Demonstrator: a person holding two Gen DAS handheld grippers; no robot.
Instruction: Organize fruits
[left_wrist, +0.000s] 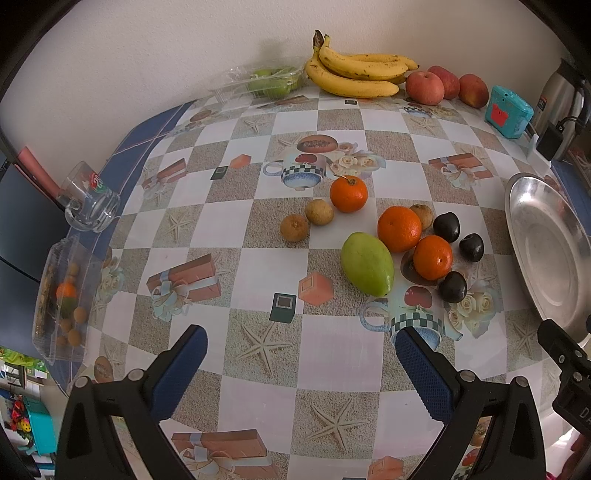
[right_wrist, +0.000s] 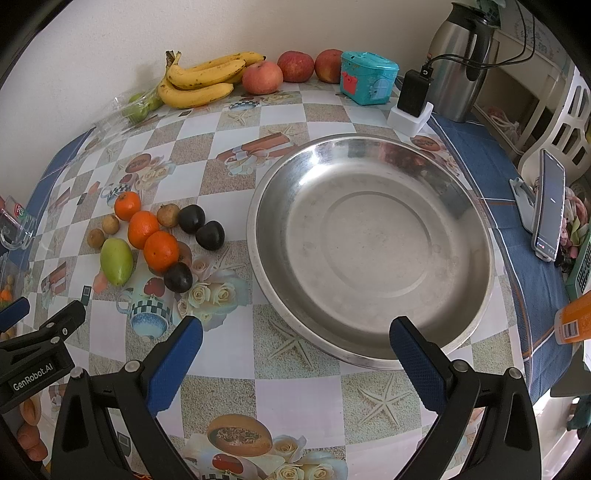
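Observation:
A loose pile of fruit lies mid-table: a green mango (left_wrist: 367, 264) (right_wrist: 116, 260), three oranges (left_wrist: 399, 228) (right_wrist: 161, 250), three dark plums (left_wrist: 453, 287) (right_wrist: 210, 235) and small brown longans (left_wrist: 294, 228) (right_wrist: 96, 237). A steel basin (right_wrist: 369, 243) (left_wrist: 546, 254) stands empty to the right of the pile. My left gripper (left_wrist: 301, 341) is open and empty, hovering near the table's front, short of the mango. My right gripper (right_wrist: 295, 334) is open and empty, over the basin's near rim.
Bananas (left_wrist: 354, 72), apples (left_wrist: 424, 88), a clear box of green fruit (left_wrist: 266, 83) and a teal toy box (right_wrist: 367, 77) line the back wall. A glass mug (left_wrist: 90, 203) and a plastic clamshell (left_wrist: 61, 295) sit at left. A kettle (right_wrist: 461, 62), charger (right_wrist: 413, 99) and phone (right_wrist: 550, 210) stand at right.

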